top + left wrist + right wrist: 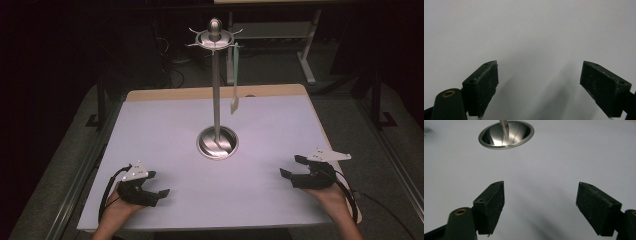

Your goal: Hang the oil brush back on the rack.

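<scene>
Both my left gripper (159, 185) and right gripper (292, 166) rest with jaws apart, empty. The hanging spatula (235, 80) looks light, stiff, slippery; I'd pinch its flat handle.

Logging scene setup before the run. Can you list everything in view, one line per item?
Table: 1, white top with a wood strip along the far edge, centre of the high view.
Utensil stand: 1, silver metal, upright at mid-table; round base, pole, hook ring and knob on top.
Spatula: 1, pale green handle, hanging from a hook on the stand's right side.
Background furniture: table legs and cables on dark floor, beyond the table.
Left gripper: 1, black, near left of table, open, empty.
Right gripper: 1, black, near right, open, empty.
</scene>
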`<state>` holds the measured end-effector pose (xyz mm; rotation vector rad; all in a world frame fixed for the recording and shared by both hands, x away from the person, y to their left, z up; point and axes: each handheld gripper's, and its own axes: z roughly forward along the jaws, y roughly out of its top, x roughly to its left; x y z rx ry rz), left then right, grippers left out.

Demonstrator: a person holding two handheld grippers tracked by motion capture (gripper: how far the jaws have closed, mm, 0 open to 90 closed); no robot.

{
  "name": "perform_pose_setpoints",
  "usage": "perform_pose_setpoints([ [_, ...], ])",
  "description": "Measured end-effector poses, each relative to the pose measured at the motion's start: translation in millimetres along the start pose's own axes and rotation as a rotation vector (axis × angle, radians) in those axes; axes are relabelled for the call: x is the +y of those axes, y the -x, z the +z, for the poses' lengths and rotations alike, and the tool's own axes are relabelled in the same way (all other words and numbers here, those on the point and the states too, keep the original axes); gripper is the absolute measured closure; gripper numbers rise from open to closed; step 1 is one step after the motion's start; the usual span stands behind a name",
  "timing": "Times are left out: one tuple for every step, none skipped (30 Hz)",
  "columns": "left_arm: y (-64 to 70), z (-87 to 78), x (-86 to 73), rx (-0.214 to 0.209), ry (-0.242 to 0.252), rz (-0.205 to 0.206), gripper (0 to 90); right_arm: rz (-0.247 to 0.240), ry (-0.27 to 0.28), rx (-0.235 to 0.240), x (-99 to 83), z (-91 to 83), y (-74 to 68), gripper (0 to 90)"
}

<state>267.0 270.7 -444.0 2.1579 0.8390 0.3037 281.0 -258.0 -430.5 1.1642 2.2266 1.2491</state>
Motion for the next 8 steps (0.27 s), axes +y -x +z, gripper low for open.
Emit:
perform_pose_setpoints([
  [0.1, -0.2, 0.2, 0.001, -0.004, 0.003, 14.7, -0.002, -0.001, 0.000, -0.2, 0.4, 1.0, 22.1],
  [0.1, -0.2, 0.3, 0.001, -0.004, 0.003, 14.7, 0.001, 0.002, 0.002, -0.4, 0.7, 1.8, 22.1],
  [0.2, -0.3, 0.4, 0.002, -0.002, 0.000, 14.7, 0.005, 0.000, 0.003, -0.5, 0.4, 2.0, 22.1],
  [0.2, -0.3, 0.5, 0.001, 0.000, -0.001, 14.7, 0.005, 0.003, 0.001, -0.5, 0.1, 2.2, 22.1],
  [0.1, -0.3, 0.6, 0.001, 0.000, -0.001, 14.7, 0.003, 0.005, 0.004, -0.6, -0.5, 2.4, 22.1],
  [0.2, -0.2, 0.7, 0.001, 0.000, 0.001, 14.7, 0.003, 0.007, 0.006, -0.8, -1.0, 2.6, 22.1],
  [0.6, 0.1, 0.9, -0.001, 0.001, -0.003, 14.7, 0.000, 0.008, 0.002, -1.0, -1.3, 3.0, 22.1],
  [0.4, 0.2, 0.8, 0.002, -0.002, 0.004, 14.7, 0.000, 0.007, 0.003, -1.0, -1.7, 3.3, 22.1],
])
